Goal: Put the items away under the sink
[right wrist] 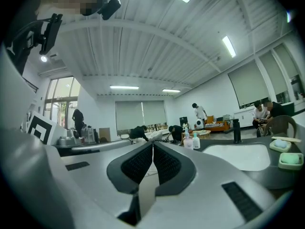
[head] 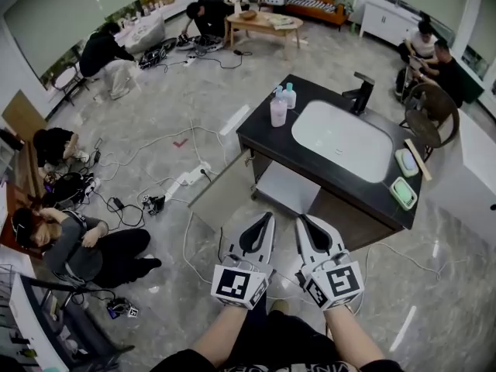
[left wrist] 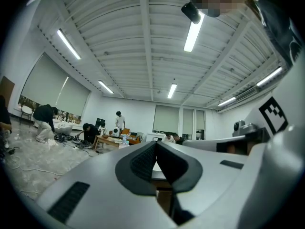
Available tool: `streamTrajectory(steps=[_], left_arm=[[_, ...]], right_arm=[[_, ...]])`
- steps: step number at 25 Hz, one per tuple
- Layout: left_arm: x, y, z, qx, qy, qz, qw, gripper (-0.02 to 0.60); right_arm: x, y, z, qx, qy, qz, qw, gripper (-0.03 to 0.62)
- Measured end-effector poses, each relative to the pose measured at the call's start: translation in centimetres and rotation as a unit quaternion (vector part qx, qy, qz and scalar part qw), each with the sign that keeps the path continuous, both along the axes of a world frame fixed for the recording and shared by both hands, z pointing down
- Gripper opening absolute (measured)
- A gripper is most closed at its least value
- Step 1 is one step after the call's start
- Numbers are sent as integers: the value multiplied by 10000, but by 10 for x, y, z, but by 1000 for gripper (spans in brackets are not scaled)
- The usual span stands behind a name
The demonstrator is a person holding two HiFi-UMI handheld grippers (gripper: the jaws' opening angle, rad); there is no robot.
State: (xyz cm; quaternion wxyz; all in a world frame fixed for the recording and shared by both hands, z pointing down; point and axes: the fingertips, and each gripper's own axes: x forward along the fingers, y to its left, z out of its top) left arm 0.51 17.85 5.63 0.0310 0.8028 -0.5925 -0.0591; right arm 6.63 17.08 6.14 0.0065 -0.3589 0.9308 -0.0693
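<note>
Left tongs [head: 267, 217] and right tongs [head: 302, 219], both fully closed on nothing, are held before the sink [head: 341, 139]. On the table [head: 260, 134], a pink bottle [head: 278, 109] and a pale blue bottle [head: 289, 96] are stood left of the sink. Right of it, a green dish [head: 403, 193] and a white dish [head: 407, 161] are each filled by a pale bar. The cabinet door [head: 221, 191] below the sink is swung open.

A grey marbled floor [head: 155, 115] gleams, strewn with cables [head: 124, 214] and a white power strip [head: 188, 178]. At the far end stand a wooden coffee table [head: 263, 23], an orange sofa [head: 314, 10] and a white cabinet [head: 387, 20]. Blinds cover the big windows [left wrist: 167, 119]; tube lights [left wrist: 193, 32] glow on a ribbed white ceiling [left wrist: 143, 46]
</note>
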Motion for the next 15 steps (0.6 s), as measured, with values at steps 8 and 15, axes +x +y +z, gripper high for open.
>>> streamTrajectory(steps=[8, 15], left_arm=[[-31, -84, 3, 12, -48, 187, 9998, 8], [-53, -151, 11, -55, 13, 404, 9992, 8]], right_arm=[[-36, -77, 4, -20, -55, 90, 9999, 32], [-61, -139, 14, -145, -15, 270, 9995, 32]])
